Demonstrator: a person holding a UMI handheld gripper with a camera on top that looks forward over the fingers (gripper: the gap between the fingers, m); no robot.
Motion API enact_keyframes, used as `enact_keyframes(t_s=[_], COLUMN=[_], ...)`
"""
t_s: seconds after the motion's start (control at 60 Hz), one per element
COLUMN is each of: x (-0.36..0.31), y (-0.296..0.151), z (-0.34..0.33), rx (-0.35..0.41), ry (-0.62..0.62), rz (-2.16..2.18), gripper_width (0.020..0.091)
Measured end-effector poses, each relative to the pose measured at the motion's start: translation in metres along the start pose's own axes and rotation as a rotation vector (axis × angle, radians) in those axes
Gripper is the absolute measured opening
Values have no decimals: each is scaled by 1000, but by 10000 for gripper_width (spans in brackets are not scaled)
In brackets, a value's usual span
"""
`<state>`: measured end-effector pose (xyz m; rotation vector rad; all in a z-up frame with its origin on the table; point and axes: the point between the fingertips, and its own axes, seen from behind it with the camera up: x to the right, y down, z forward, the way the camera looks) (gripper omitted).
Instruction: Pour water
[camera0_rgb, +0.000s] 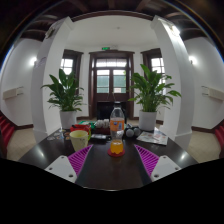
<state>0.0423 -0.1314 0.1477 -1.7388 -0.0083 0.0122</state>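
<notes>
Unreadable-label bottle on table between open jaws

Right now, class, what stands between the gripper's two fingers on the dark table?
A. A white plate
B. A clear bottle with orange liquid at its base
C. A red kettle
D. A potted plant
B: the clear bottle stands upright between the open fingers of the gripper, untouched.

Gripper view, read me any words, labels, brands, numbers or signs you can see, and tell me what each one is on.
None can be read.
Green sign above the door: too small to read.
Bottle beyond the open gripper: label too blurred to read.
Papers on the table: no print can be made out.
</notes>
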Motion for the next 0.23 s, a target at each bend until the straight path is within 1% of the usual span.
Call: enact_keyframes(t_s=[0.233], x=[-13], y=[-16], z=[-12], rx=[39], ry=[-28], rz=[9], gripper_width=[794])
